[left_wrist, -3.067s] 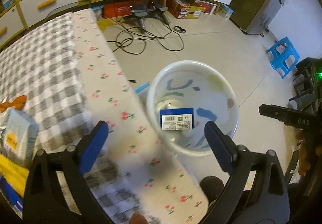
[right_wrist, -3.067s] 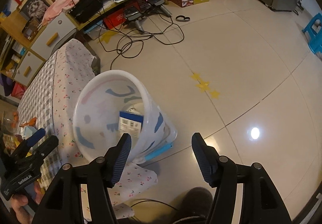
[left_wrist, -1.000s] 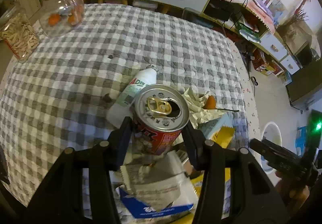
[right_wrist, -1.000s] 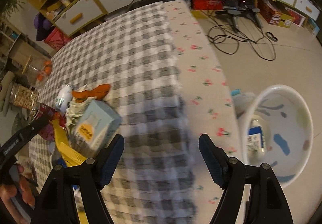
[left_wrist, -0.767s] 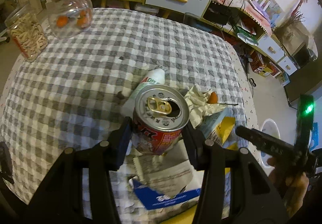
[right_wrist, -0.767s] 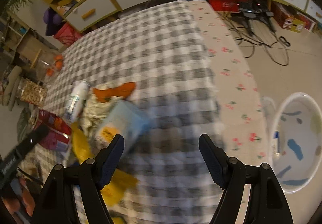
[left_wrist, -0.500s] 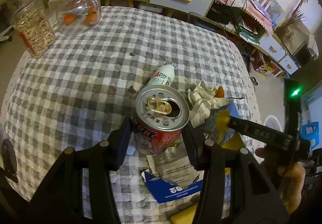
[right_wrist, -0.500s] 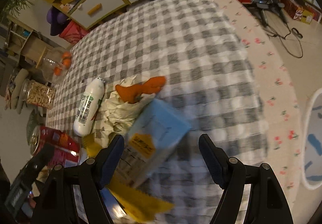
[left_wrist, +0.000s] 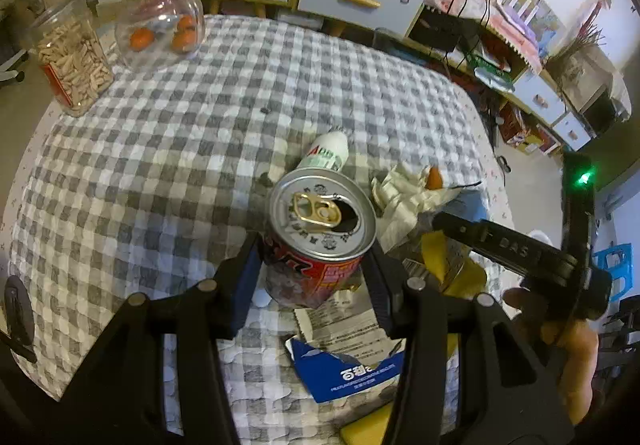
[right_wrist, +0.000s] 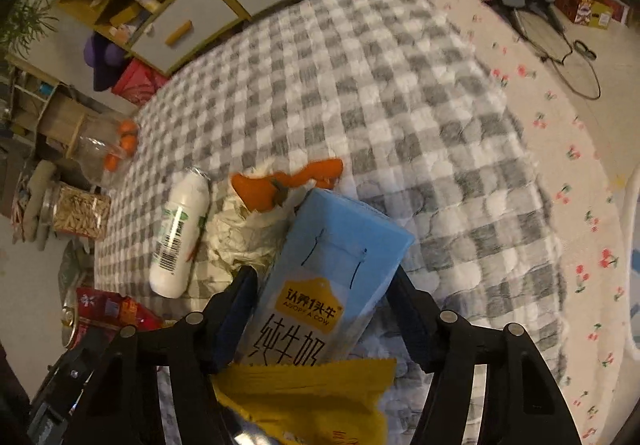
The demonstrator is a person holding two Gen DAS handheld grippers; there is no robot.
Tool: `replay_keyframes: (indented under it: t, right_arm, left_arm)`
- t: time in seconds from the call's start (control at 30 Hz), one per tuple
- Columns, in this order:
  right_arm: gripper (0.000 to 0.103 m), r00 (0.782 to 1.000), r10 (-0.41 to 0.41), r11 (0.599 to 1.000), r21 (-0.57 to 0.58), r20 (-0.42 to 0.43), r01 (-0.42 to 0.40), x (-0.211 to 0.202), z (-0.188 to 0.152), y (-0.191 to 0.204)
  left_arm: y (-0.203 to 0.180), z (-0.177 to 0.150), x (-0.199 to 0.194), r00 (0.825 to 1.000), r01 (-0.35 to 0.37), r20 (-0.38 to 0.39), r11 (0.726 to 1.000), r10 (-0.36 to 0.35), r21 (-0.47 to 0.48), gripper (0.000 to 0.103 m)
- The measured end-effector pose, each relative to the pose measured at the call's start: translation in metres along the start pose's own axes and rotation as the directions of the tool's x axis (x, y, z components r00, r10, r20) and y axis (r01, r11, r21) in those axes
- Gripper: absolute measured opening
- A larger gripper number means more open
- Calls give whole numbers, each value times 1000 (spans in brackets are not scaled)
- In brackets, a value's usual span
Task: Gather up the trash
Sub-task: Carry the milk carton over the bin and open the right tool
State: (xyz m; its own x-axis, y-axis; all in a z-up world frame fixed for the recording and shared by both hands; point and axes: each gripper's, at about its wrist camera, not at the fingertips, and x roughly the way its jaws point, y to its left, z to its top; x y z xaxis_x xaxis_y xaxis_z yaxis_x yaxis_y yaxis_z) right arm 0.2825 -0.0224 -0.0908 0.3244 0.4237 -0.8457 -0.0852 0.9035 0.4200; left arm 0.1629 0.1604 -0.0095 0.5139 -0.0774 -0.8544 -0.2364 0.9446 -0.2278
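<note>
Over on the left of the checked surface (left_wrist: 168,133) stand two jars, one of seeds (left_wrist: 70,59) and one of oranges (left_wrist: 160,23), both well apart from the litter; they look like things to keep, not trash. Next along, the left gripper (left_wrist: 314,261) is clamped on a red can (left_wrist: 320,237), its jaws pressing either side of the body just under the opened top; the can looks raised a little above the paper beneath it, though I cannot tell for sure. Beyond the can a white bottle (left_wrist: 326,157) lies on its side; to its right sit crumpled tissue (left_wrist: 404,197) and orange peel (right_wrist: 286,183); nearer to me are a torn blue carton scrap (left_wrist: 352,373) and a yellow wrapper (right_wrist: 316,401).

On the right, the right gripper (right_wrist: 324,309) has its jaws either side of a blue milk carton (right_wrist: 328,277), which stands tilted in the pile; the left jaw seems to touch it, the right one I cannot tell, so whether it has actually closed is unclear.

To my eye this is the picking-up step: one piece held, a second being taken; the white bin (left_wrist: 538,235) shows only as a sliver past the right edge of the surface. Next the right gripper needs a firm squeeze on the carton without crushing it, then both loads want carrying over the edge to the bin, can kept upright in case of dregs.
</note>
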Motion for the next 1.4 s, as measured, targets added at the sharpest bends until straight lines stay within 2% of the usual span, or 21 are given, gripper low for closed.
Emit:
replay_keyframes:
  t: [0.27,0.63,1.03,1.4]
  right_arm:
    - [65,994,39,999,-9,107,-38,-55,1,-16]
    - [65,972,5,998,53,233,-18,-111,11,-63]
    - [65,956,-70,988,149,284,28,-157,10,-133]
    - [65,942,-163,965,245,294,90,-193,-4,-203]
  left_arm:
    - [-19,4,-14,998,45,52,999,-46,12,51]
    - [-60,7,-16,989,114,86,992,-119,59,51]
    - [-121,-1,1,983,166,49,976,-174,138,51]
    - [-188,-16,21,971,235,-13,948,-238,216,51]
